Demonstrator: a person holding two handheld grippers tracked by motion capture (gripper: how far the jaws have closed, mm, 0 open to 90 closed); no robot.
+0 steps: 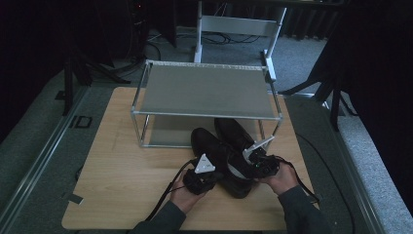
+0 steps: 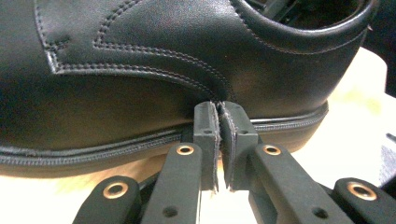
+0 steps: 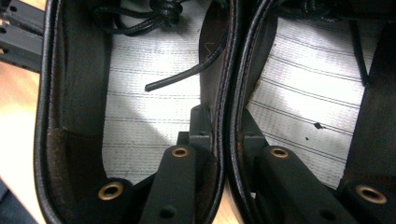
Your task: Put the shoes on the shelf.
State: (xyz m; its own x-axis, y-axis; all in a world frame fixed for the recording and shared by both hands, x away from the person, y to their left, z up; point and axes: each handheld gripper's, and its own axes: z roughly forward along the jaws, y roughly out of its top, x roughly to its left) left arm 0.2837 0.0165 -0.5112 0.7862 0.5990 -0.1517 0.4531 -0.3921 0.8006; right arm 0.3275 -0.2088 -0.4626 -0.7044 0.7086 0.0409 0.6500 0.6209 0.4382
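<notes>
Shoes (image 1: pixel 229 151) toes hidden under rack (image 1: pixel 204 90); right hand-held gripper (image 3: pixel 219 126) pinching collars.

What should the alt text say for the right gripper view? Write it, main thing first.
The right gripper is shut on the touching inner walls of two black shoes, one jaw inside each shoe. Both pale grey ribbed insoles show from above, and a loose black lace end lies across the left one. A strip of wooden table shows at the left edge.
</notes>
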